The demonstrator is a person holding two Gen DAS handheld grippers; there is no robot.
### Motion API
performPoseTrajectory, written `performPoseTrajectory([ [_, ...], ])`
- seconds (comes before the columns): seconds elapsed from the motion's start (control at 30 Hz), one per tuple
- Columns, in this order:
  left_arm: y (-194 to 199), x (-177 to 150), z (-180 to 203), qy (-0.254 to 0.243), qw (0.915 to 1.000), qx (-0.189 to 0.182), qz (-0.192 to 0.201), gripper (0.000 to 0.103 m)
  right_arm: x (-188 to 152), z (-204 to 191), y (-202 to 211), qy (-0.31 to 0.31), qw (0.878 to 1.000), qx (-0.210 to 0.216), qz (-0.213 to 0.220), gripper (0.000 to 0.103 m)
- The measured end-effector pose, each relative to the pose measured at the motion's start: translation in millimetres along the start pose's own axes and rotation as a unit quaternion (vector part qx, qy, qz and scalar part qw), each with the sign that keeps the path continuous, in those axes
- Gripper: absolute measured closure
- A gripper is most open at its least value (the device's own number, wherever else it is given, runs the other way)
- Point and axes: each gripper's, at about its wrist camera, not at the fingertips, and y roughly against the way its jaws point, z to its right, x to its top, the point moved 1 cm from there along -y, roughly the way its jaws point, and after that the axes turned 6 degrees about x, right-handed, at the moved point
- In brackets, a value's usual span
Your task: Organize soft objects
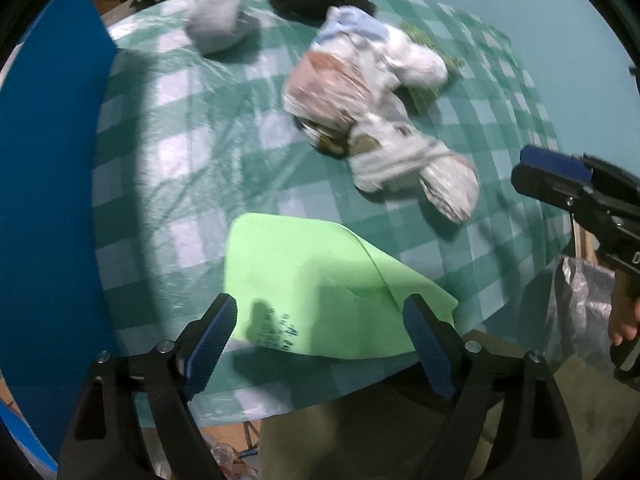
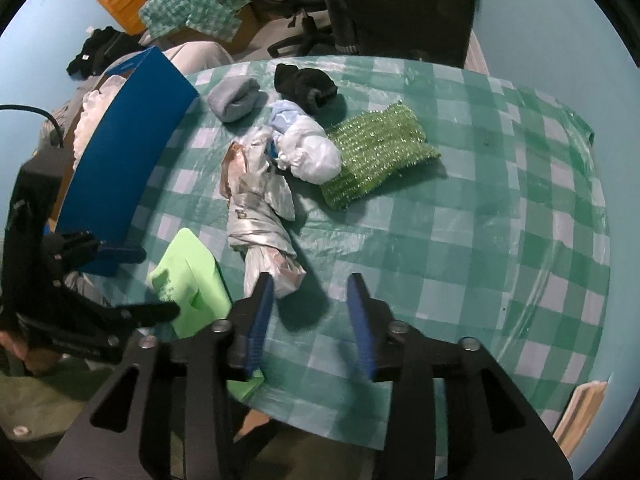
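Checked table (image 2: 460, 240) with two rolled socks, grey (image 2: 234, 100) and black (image 2: 306, 82), three knotted plastic bags (image 2: 260, 200), one glittery green cloth (image 2: 376, 152), one folded green sheet (image 1: 320, 280) at near edge. Left gripper (image 1: 320, 340) and right gripper (image 2: 310, 324) above near edge, jaws wide apart, holding nothing. Bare cloth to the right; blue box wall (image 2: 124, 160) along left edge.

The bench (image 2: 460, 216) wears a green-and-white checked plastic cover. On it lie a grey rolled sock (image 2: 234, 98), a black sock bundle (image 2: 306, 82), a sparkly green cloth (image 2: 372, 152), knotted plastic bags (image 2: 264, 200) with a white bundle (image 2: 314, 152) against the cloth, and a pale green folded sheet (image 2: 188, 276) near the front edge
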Motion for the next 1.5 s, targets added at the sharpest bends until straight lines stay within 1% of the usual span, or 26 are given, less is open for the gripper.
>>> performPoseTrajectory([
  [0.03, -2.5, -1.3, 3.3, -0.004, 1.0, 0.002, -0.003, 0.017, -1.0, 0.5, -0.5, -0.001, 1.0, 0.0, 0.0, 0.049],
  [0.1, -6.1, -3.1, 9.2, -0.009, 0.9999, 0.005, -0.007, 0.017, -2.1, 1.0, -1.3, -0.004, 1.0, 0.0, 0.001, 0.046],
  [0.4, -27.9, -10.1, 30.3, -0.02, 0.9992, 0.028, -0.021, 0.017, -7.5, 5.0, -3.8, -0.005, 1.0, 0.003, -0.011, 0.046],
  [0.43, -31.4, -8.1, 38.3, -0.019, 0.9991, 0.032, -0.022, 0.017, -8.0, 5.1, -3.7, -0.004, 1.0, 0.004, -0.012, 0.046],
  [0.67, -34.1, -6.5, 47.2, -0.021, 0.9986, 0.049, -0.005, 0.015, -9.2, 4.0, -1.9, 0.01, 1.0, 0.002, -0.016, 0.046],
  [0.77, -33.3, -9.2, 48.1, -0.023, 0.9978, 0.063, 0.003, 0.019, -8.8, 3.8, -1.7, 0.008, 1.0, 0.002, -0.016, 0.046],
  [0.9, -28.6, -14.0, 47.4, -0.025, 0.9954, 0.091, 0.016, 0.033, -6.7, 1.7, -3.0, 0.011, 1.0, 0.003, -0.018, 0.046],
  [0.97, -26.0, -15.9, 45.1, -0.018, 0.9952, 0.093, 0.025, 0.042, -5.8, 0.0, -3.6, 0.013, 1.0, 0.005, -0.018, 0.046],
  [1.0, -24.4, -16.4, 42.6, -0.011, 0.9951, 0.093, 0.03, 0.052, -4.8, -1.5, -4.7, 0.014, 1.0, 0.006, -0.02, 0.046],
  [1.03, -22.1, -17.2, 38.5, -0.001, 0.9949, 0.093, 0.038, 0.067, -4.2, -2.5, -5.5, 0.016, 1.0, 0.006, -0.021, 0.046],
  [1.07, -20.3, -17.4, 34.2, 0.004, 0.9949, 0.092, 0.042, 0.076, -3.2, -3.9, -6.6, 0.018, 1.0, 0.006, -0.022, 0.046],
  [1.1, -19.5, -18.0, 30.3, 0.012, 0.9951, 0.088, 0.044, 0.091, -2.4, -4.8, -7.3, 0.019, 1.0, 0.007, -0.022, 0.046],
  [1.13, -19.4, -18.5, 25.3, 0.022, 0.9956, 0.08, 0.044, 0.095, -2.0, -5.7, -7.7, 0.019, 1.0, 0.008, -0.022, 0.046],
  [1.2, -19.4, -19.9, 18.6, 0.034, 0.9962, 0.068, 0.043, 0.099, 0.6, -8.5, -9.9, 0.021, 0.999, 0.01, -0.022, 0.046],
  [1.3, -19.4, -21.8, 7.9, 0.048, 0.9965, 0.055, 0.042, 0.1, 5.4, -14.1, -12.5, 0.027, 0.999, 0.013, -0.021, 0.046],
  [1.5, -11.0, -19.5, -16.5, 0.068, 0.9947, 0.054, 0.054, 0.1, 17.0, -28.2, -22.0, 0.043, 0.999, 0.018, -0.024, 0.044],
])
